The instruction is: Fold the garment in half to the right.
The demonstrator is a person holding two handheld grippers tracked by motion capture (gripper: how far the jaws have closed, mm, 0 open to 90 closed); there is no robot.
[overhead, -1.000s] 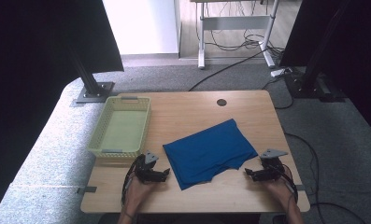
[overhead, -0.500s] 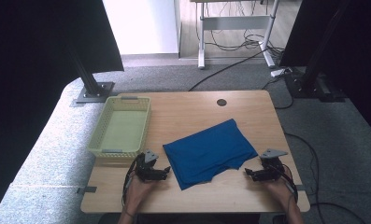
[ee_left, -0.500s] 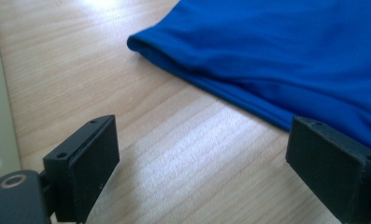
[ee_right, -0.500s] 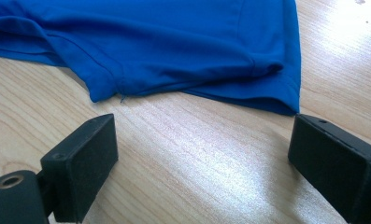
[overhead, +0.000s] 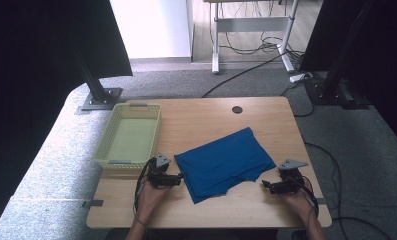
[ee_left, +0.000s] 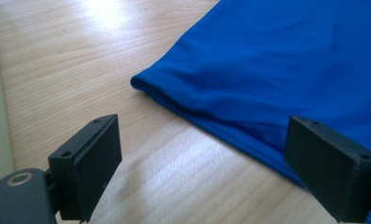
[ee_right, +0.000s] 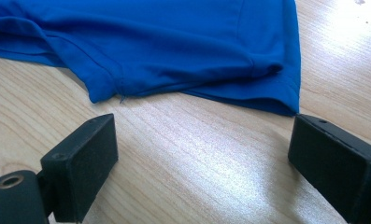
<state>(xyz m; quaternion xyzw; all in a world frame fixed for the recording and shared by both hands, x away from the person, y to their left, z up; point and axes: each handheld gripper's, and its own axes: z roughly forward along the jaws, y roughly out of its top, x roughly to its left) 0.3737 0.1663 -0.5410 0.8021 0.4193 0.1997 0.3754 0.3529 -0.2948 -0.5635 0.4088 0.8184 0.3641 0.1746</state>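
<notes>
Looking down, nothing has shifted in the last second: my left gripper (overhead: 178, 179) and right gripper (overhead: 266, 185) flank the blue cloth (overhead: 221, 162) on the desk (overhead: 196, 117). Left view: fingers (ee_left: 87, 165) wide, cloth edge between them. Right view: fingers (ee_right: 80, 163) wide, hem just ahead. I judge grasping comes next.

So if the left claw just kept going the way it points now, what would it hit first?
Most likely the blue cloth. The left claw is open and low over the table, aimed at the cloth's folded near edge, which lies just ahead between its jaws. Depth is hard to judge, but nothing else lies between.
</notes>
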